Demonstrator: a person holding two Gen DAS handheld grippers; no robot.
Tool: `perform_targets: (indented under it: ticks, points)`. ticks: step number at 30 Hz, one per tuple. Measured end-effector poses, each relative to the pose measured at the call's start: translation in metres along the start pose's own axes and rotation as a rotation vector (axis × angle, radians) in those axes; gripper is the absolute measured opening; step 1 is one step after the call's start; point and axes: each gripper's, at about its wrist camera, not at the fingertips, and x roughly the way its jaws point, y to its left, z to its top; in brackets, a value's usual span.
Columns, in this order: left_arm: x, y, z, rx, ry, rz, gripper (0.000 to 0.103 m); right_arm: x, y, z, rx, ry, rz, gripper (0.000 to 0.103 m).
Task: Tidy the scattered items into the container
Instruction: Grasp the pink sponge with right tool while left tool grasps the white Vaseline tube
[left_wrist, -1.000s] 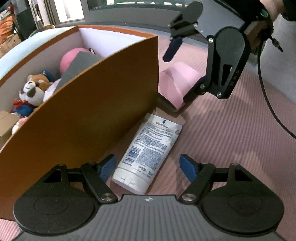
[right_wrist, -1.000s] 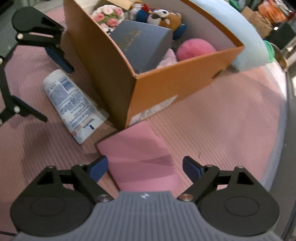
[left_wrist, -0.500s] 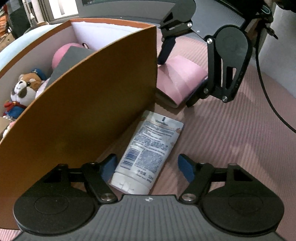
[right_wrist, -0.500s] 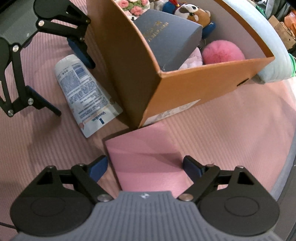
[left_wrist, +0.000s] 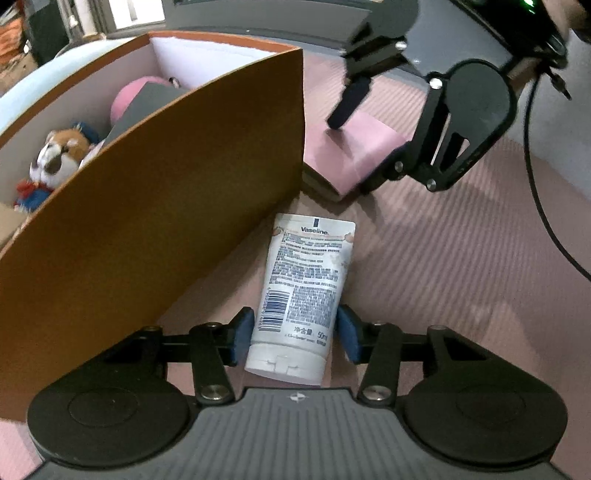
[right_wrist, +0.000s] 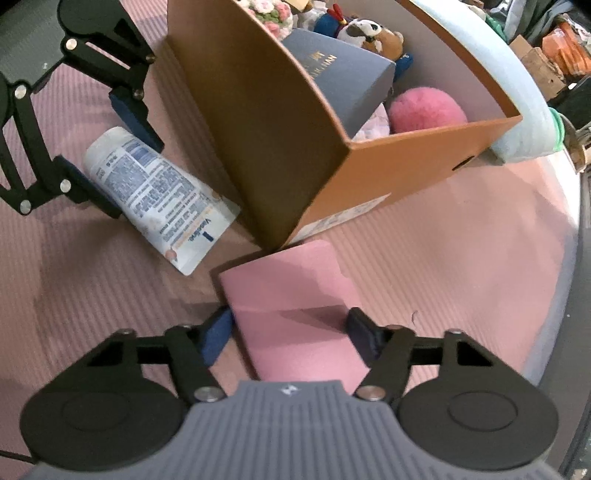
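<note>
Left claw (left_wrist: 295, 334) is clamping the tube (left_wrist: 304, 291) near its cap, jaws just closing, beside the box (left_wrist: 155, 221). Right claw (right_wrist: 291, 334) is closing around the pink pouch (right_wrist: 295, 314) between its pads, likely so both lift together into the box.

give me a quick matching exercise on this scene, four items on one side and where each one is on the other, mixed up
Items:
1. lotion tube
2. pink pouch
3. grey box
4. pink fluffy ball

Places:
A. leaning inside the orange box, tilted
B. on the mat between the left gripper pads
C. in the orange box, in the corner beside the grey box
D. on the mat at the orange box's corner, between the right gripper pads

Pairs: 1-B, 2-D, 3-A, 4-C
</note>
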Motion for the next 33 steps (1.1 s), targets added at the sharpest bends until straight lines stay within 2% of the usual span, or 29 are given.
perform_targets:
  ticks: [1, 3, 5, 7, 8, 9, 12, 15, 20, 21, 24, 26, 29, 30, 31, 33]
  points:
    - [-0.001, -0.001, -0.002, -0.010, -0.001, -0.002, 0.057, -0.002, 0.003, -0.001, 0.007, 0.003, -0.006, 0.060]
    - [-0.002, -0.003, -0.006, -0.020, 0.002, -0.006, 0.057, -0.008, 0.010, -0.004, 0.032, 0.009, -0.018, 0.048]
    - [-0.005, -0.005, -0.011, -0.015, 0.007, -0.005, 0.057, -0.013, 0.015, -0.006, 0.051, 0.019, -0.007, 0.046]
    - [-0.007, -0.006, -0.015, -0.010, 0.011, -0.002, 0.057, -0.018, 0.018, -0.009, 0.054, 0.019, 0.026, 0.048]
    - [-0.007, -0.006, -0.016, -0.011, 0.012, 0.001, 0.057, -0.019, 0.020, -0.010, 0.044, 0.017, 0.032, 0.056]
    - [-0.008, -0.005, -0.017, -0.014, 0.012, 0.004, 0.057, -0.022, 0.021, -0.012, 0.021, 0.006, 0.025, 0.067]
    - [-0.008, -0.003, -0.018, -0.025, 0.011, 0.013, 0.057, -0.029, 0.017, -0.014, -0.009, -0.044, -0.001, 0.078]
    - [-0.010, -0.001, -0.022, -0.039, 0.012, 0.020, 0.057, -0.025, 0.005, -0.013, 0.004, -0.041, -0.001, 0.091]
    - [-0.008, -0.002, -0.019, -0.045, 0.024, 0.006, 0.057, -0.007, -0.006, -0.010, -0.003, 0.023, 0.051, 0.092]
    - [-0.010, 0.000, -0.017, -0.036, 0.028, 0.002, 0.062, -0.005, -0.006, -0.009, -0.021, 0.024, 0.073, 0.092]
    - [-0.010, -0.002, -0.014, -0.006, 0.032, 0.006, 0.065, 0.003, -0.006, -0.006, -0.055, 0.061, 0.113, 0.093]
    - [-0.007, -0.003, -0.011, -0.004, 0.030, 0.005, 0.067, 0.009, -0.006, -0.005, -0.054, 0.098, 0.133, 0.093]
    - [-0.007, -0.001, -0.011, -0.011, 0.020, -0.005, 0.069, 0.012, -0.010, -0.008, -0.002, 0.104, 0.171, 0.092]
    - [-0.009, 0.000, -0.011, -0.013, 0.014, -0.007, 0.065, 0.013, -0.012, -0.011, 0.033, 0.108, 0.191, 0.090]
    - [-0.009, 0.001, -0.012, -0.014, 0.007, -0.005, 0.057, 0.012, -0.014, -0.013, 0.066, 0.108, 0.205, 0.089]
    - [-0.010, 0.003, -0.012, -0.024, 0.003, -0.005, 0.055, 0.009, -0.012, -0.020, 0.106, 0.103, 0.209, 0.085]
